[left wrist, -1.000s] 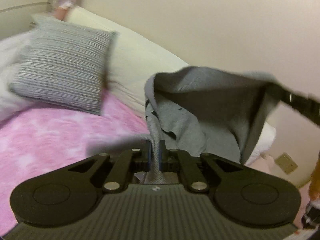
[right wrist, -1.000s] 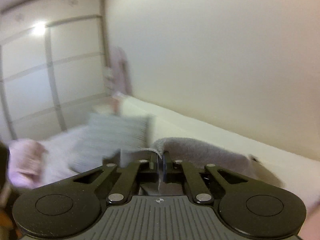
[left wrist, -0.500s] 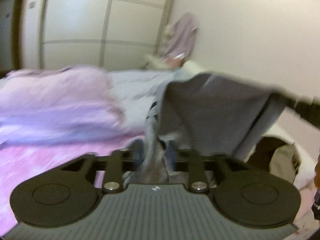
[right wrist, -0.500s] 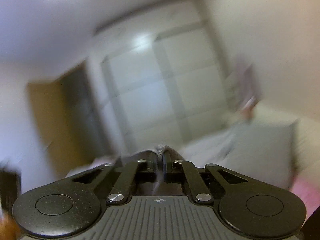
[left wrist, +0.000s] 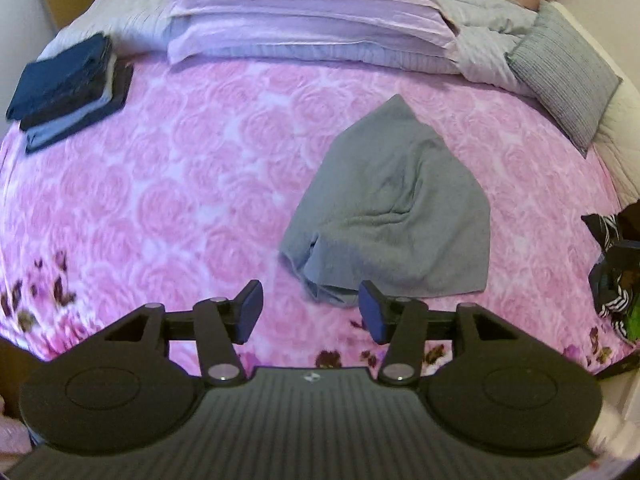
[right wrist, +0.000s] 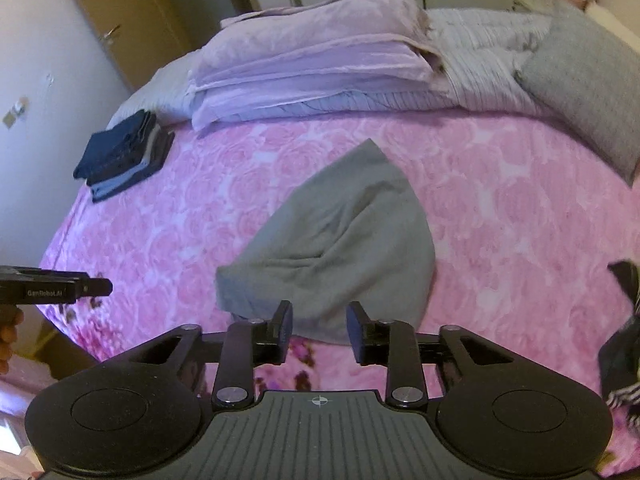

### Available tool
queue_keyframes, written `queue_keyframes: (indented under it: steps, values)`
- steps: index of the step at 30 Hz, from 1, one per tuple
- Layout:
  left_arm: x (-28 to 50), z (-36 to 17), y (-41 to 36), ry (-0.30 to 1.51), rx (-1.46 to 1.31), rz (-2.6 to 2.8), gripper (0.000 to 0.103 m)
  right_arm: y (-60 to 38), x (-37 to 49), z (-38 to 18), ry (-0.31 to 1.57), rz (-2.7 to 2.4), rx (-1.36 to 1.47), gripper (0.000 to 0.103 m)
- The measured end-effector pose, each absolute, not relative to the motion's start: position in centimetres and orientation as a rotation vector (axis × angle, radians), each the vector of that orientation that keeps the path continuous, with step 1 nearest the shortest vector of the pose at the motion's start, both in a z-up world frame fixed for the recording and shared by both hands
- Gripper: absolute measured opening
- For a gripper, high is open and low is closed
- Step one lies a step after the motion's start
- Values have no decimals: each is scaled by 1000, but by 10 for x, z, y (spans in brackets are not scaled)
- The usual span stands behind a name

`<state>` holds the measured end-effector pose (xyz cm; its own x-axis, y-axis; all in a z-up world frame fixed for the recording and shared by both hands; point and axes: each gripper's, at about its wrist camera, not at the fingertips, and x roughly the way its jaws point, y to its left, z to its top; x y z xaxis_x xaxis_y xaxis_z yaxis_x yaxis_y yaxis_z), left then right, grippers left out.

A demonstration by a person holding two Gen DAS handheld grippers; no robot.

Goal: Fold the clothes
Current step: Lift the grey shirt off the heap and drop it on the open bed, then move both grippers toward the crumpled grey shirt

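The left hand-held gripper (left wrist: pixel 310 312), seen side-on from the right wrist, bears the label "GenRobot.AI". One grey garment (left wrist: pixel 394 216) lies crumpled mid-bed (left wrist: pixel 160 200), one folded stack (left wrist: pixel 66 88) at the far-left corner. Both the left and the right hand-held gripper (right wrist: pixel 319 330) have just been opening, jaws apart, nothing between them.

grey garment (left wrist: pixel 396 216), pink rose-patterned bedspread (left wrist: pixel 180 208)

grey garment (left wrist: pixel 394 216): soft knit cloth, matt, creased
bedspread (left wrist: pixel 168 200): plush pink cloth with a rose print, slightly fuzzy
folded stack (left wrist: pixel 66 84): dark blue and pale blue cloth, matt, denim-like
pillow (left wrist: pixel 560 76): grey ribbed woven cloth
lilac bedding (left wrist: pixel 304 12): smooth thin cloth, faint sheen
left gripper (left wrist: pixel 310 314): matt black plastic, ribbed body, shiny metal rivets, blue pads
right gripper (right wrist: pixel 319 330): matt black grainy plastic
door (right wrist: pixel 120 12): smooth brown wood
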<state>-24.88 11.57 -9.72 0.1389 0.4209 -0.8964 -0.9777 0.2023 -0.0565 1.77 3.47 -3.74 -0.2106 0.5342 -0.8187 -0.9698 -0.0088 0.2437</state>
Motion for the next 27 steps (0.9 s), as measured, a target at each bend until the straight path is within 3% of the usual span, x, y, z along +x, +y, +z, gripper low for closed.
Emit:
queue_keyframes:
  steps: [3, 7, 27]
  values:
    - [-249, -101, 102, 868, -823, 1191, 48, 28, 14, -42, 935, 1562, -649, 41]
    - [-248, -112, 87, 857, -855, 1209, 48, 27, 3, -57, 916, 1570, -696, 46]
    - [-218, -147, 60, 857, -966, 1323, 48, 36, 21, -115, 911, 1697, -895, 48]
